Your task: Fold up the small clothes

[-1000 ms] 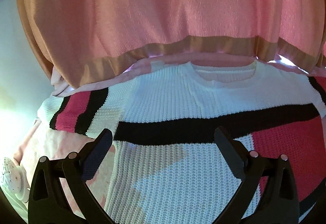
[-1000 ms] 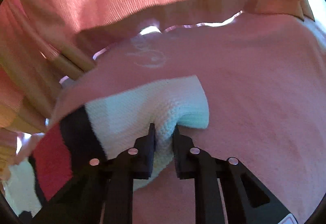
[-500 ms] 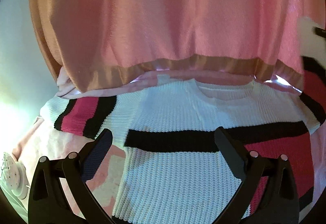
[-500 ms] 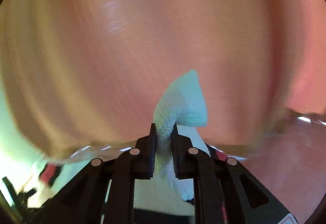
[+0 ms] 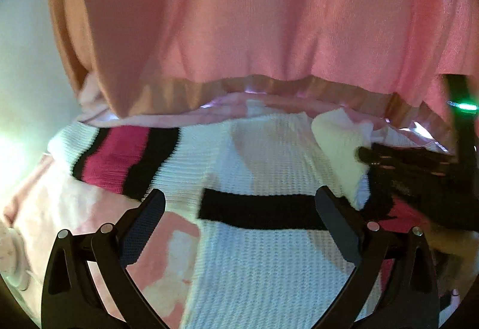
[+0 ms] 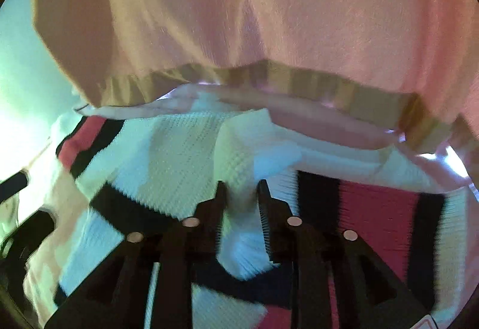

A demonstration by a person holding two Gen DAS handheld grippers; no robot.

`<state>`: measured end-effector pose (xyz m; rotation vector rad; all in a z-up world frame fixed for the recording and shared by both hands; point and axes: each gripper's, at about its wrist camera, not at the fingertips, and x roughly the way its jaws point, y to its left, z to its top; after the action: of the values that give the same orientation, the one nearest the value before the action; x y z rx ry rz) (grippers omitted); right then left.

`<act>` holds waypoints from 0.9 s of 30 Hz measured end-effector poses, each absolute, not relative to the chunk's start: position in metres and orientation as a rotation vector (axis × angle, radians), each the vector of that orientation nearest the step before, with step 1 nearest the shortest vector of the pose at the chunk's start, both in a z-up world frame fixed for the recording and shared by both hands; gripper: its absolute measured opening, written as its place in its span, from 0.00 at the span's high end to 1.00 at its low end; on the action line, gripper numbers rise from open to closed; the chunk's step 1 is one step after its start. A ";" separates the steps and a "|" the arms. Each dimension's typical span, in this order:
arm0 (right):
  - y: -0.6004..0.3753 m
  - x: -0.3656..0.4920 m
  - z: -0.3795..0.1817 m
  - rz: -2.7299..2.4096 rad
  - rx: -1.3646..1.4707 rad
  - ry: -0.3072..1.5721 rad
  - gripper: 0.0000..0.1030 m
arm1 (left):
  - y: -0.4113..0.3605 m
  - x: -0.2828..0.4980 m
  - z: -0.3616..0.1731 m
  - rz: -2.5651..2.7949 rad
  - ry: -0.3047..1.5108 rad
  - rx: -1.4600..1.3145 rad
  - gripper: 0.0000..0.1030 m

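Observation:
A small white knit sweater point(image 5: 263, 167) with black and red stripes lies flat on a pink cloth point(image 5: 60, 209). My left gripper point(image 5: 239, 209) is open and empty, hovering over the sweater's chest. My right gripper point(image 6: 241, 194) is shut on the sweater's white right sleeve point(image 6: 239, 149) and holds it folded over the body. In the left wrist view the right gripper point(image 5: 363, 155) comes in from the right with the sleeve end point(image 5: 338, 146). The left sleeve point(image 5: 119, 155) lies spread out to the left.
A person's pink top with a tan hem point(image 5: 269, 30) hangs close behind the sweater and fills the upper half of both views. A pale wall point(image 5: 27, 59) is at the left. A white object point(image 5: 12, 263) sits at the cloth's left edge.
My right gripper has lifted the white sleeve off the pink cloth and carried it left across the sweater's body. My left gripper has stayed open and drawn back slightly.

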<state>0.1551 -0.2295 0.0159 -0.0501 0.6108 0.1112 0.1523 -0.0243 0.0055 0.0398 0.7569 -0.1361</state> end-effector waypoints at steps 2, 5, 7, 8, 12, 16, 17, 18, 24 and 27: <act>-0.256 0.125 0.032 0.041 -0.078 0.559 0.41 | -0.028 0.157 0.003 -0.172 0.770 0.010 0.05; -0.297 0.083 0.043 -0.067 -0.115 0.536 0.38 | -0.047 0.161 -0.002 -0.237 0.811 -0.047 0.05; -0.331 0.060 0.039 -0.157 -0.069 0.542 0.38 | -0.059 0.160 -0.005 -0.238 0.817 -0.034 0.05; -0.352 0.048 0.032 -0.189 -0.023 0.567 0.38 | -0.069 0.161 -0.008 -0.234 0.819 -0.011 0.05; -0.394 0.036 -0.006 -0.259 -0.021 0.683 0.38 | -0.094 0.175 -0.028 -0.203 0.862 0.024 0.05; -0.404 0.044 -0.036 -0.273 -0.041 0.735 0.38 | -0.105 0.192 -0.045 -0.200 0.924 -0.032 0.05; -0.405 0.046 -0.040 -0.269 -0.037 0.740 0.38 | -0.106 0.195 -0.049 -0.200 0.937 -0.040 0.06; -0.404 0.051 -0.046 -0.260 -0.041 0.746 0.38 | -0.107 0.199 -0.054 -0.205 0.949 -0.050 0.13; -0.397 0.077 -0.060 -0.207 -0.015 0.775 0.87 | -0.093 0.215 -0.063 -0.262 0.990 -0.114 0.94; -0.395 0.065 -0.026 -0.173 0.056 0.658 0.88 | -0.075 0.216 -0.039 -0.270 0.931 -0.183 0.95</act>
<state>0.0651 -0.3954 -0.0261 0.0555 0.6577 -0.1733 0.2158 -0.0747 -0.0386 -0.1832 0.9309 -0.2704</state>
